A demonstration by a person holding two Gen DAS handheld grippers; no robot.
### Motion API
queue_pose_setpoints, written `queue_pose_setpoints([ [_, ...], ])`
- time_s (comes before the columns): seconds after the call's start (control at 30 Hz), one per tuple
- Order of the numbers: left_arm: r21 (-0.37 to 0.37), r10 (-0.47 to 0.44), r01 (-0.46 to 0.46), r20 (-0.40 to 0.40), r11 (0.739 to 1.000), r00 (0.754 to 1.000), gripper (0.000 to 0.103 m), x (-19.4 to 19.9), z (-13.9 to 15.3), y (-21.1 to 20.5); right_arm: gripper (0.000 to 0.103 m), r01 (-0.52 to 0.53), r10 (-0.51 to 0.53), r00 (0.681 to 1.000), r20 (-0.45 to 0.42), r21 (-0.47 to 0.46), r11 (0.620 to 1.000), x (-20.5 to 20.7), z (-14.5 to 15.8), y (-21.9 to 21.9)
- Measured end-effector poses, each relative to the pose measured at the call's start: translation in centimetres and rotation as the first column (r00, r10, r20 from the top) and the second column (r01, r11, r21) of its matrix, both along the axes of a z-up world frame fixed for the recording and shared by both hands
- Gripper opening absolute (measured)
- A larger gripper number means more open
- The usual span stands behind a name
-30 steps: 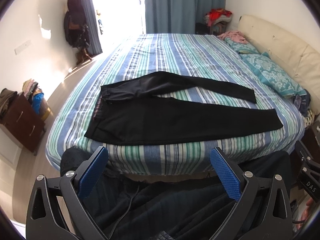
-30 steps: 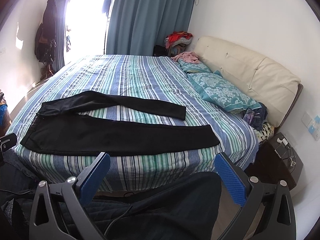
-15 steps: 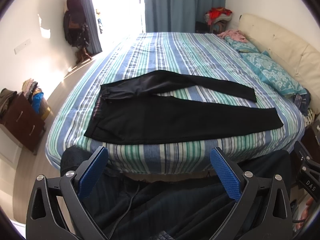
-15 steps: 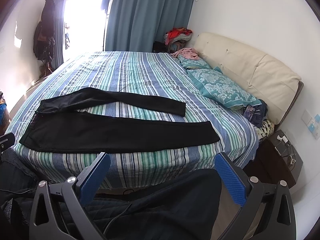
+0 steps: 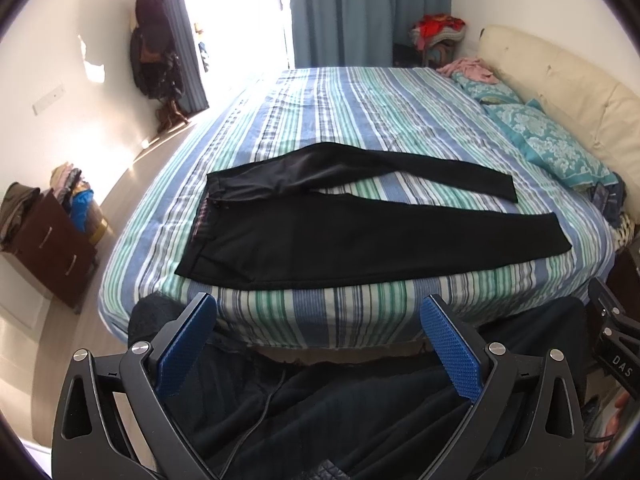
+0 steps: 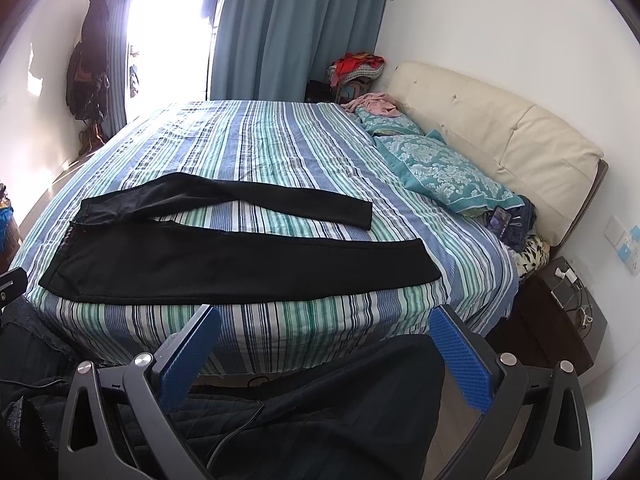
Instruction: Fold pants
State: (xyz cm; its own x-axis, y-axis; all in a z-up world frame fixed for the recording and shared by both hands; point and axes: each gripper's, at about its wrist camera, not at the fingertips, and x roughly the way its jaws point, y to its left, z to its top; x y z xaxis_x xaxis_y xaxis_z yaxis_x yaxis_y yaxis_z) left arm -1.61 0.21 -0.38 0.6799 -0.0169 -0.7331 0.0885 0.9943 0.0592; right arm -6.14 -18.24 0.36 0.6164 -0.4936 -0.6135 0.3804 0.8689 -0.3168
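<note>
Black pants point(image 5: 340, 236) lie spread flat on the striped bed point(image 5: 360, 112), waistband to the left, the two legs running to the right and parted in a V. They also show in the right wrist view point(image 6: 224, 264). My left gripper point(image 5: 320, 320) is open and empty, held back from the bed's near edge, below the pants. My right gripper point(image 6: 324, 332) is open and empty too, also short of the near edge. Part of the right gripper shows at the right of the left wrist view.
Teal pillows point(image 6: 444, 172) and a cream headboard point(image 6: 500, 136) are at the right. A dark nightstand point(image 6: 560, 312) stands at the right corner, a brown dresser point(image 5: 52, 240) at the left. The person's dark clothing point(image 5: 340, 412) fills the foreground.
Both grippers have risen or tilted slightly, so the bed and pants sit a little lower in view. The pants have not moved. Both grippers stay open.
</note>
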Motion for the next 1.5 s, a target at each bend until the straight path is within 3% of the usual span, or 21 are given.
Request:
queue_pose_setpoints([
  [1.5, 0.021, 0.001, -0.001, 0.011, 1.000, 1.000, 0.102, -0.34, 0.32, -0.36, 0.103, -0.040, 0.040, 0.999, -0.025, 0.024, 0.999, 0.65, -0.77, 0.90],
])
